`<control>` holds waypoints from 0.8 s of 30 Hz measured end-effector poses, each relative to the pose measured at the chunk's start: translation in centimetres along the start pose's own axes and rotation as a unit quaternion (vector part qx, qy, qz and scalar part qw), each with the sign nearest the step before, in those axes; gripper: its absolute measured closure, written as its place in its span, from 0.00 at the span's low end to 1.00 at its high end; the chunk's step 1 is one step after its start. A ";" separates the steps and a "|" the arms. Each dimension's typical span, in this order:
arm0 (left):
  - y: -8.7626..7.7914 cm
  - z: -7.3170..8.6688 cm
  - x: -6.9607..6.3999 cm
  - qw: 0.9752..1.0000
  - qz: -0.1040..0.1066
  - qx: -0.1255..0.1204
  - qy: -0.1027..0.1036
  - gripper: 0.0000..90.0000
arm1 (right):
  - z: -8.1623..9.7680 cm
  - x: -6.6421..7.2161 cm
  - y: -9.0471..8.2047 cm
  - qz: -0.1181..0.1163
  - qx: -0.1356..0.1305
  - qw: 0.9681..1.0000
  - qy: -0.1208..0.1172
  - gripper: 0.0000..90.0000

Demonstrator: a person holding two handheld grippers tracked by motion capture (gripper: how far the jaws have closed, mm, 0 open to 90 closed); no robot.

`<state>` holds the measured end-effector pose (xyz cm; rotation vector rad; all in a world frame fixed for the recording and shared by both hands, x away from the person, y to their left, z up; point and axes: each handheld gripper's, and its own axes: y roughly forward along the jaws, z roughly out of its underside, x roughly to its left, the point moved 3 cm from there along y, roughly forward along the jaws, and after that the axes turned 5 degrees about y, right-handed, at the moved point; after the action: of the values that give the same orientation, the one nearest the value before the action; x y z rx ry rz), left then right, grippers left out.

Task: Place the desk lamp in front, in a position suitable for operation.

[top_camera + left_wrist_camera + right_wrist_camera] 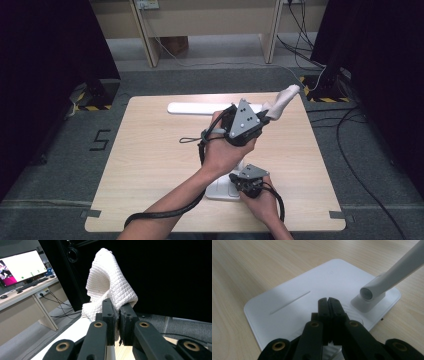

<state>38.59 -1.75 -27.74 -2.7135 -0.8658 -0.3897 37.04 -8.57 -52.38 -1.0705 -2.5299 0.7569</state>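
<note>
A white waffle-weave cloth (283,99) is pinched in my left gripper (265,116), which is raised over the back right part of the table. In the left gripper view the cloth (107,282) stands up from between the jaws of the left gripper (117,308). A white desk lamp has its flat base (219,190) near the front edge and its long head (192,108) lying across the back. My right gripper (240,184) is shut with nothing between its jaws. Its tips (329,301) point down at the lamp base (294,297), beside the foot of the lamp's arm (392,272).
The light wooden table (150,160) stands on grey carpet, with a black "5" (100,140) marked on the floor at the left. Desk legs and cables (300,30) lie beyond it. A lit monitor (22,267) stands on a desk at the side.
</note>
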 end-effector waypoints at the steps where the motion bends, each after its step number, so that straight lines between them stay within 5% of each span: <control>1: 0.1 0.0 -0.1 1.000 0.000 -0.001 0.001 0.94 | 0.0 0.0 0.0 0.000 -0.001 1.000 0.000 0.99; 14: 0.1 -0.1 -0.9 1.000 0.017 -0.003 0.005 0.94 | 0.0 0.1 0.0 0.000 0.002 1.000 -0.001 0.98; 24: -4.8 0.7 -0.4 0.999 0.025 0.008 -0.021 0.95 | 0.0 0.1 0.0 0.000 0.000 1.000 -0.003 0.98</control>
<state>35.49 2.07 -27.74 -2.7326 -0.8080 -0.3145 37.00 -8.46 -52.38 -1.0692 -2.5352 0.7609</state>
